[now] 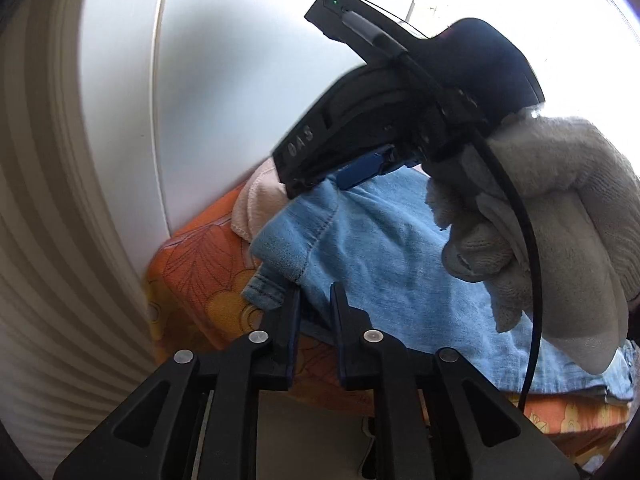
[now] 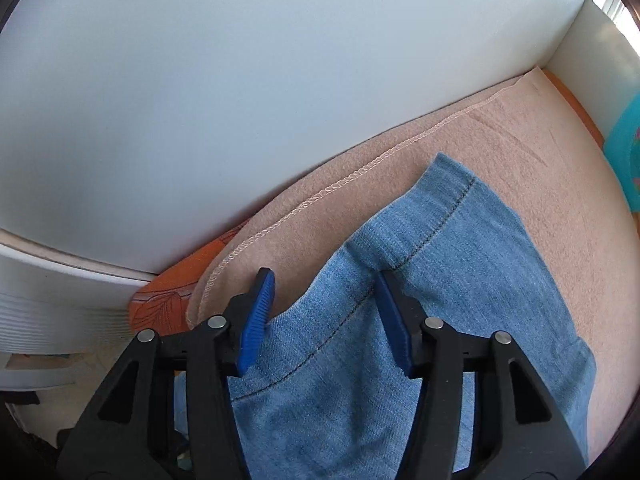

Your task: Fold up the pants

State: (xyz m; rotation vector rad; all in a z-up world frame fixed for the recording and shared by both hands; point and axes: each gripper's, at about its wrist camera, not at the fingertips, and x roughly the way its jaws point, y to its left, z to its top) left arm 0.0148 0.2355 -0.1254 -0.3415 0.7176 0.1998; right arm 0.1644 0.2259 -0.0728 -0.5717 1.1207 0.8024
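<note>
Light blue denim pants (image 1: 372,248) lie on a bed. In the left wrist view my left gripper (image 1: 314,292) has its jaws a small gap apart at the pants' near hem edge, with denim between the tips. The right gripper's body (image 1: 400,108), held by a gloved hand (image 1: 552,216), hovers over the far part of the pants. In the right wrist view my right gripper (image 2: 324,280) is open, its blue pads (image 2: 256,320) on either side of a fold of the pants (image 2: 440,280) near a hem.
An orange flowered sheet (image 1: 208,268) covers the bed. A beige blanket (image 2: 500,152) lies under the pants. A white wall (image 2: 240,100) runs right behind the bed, with a ribbed white surface (image 1: 52,200) at left. A teal object (image 2: 624,152) sits at the far right.
</note>
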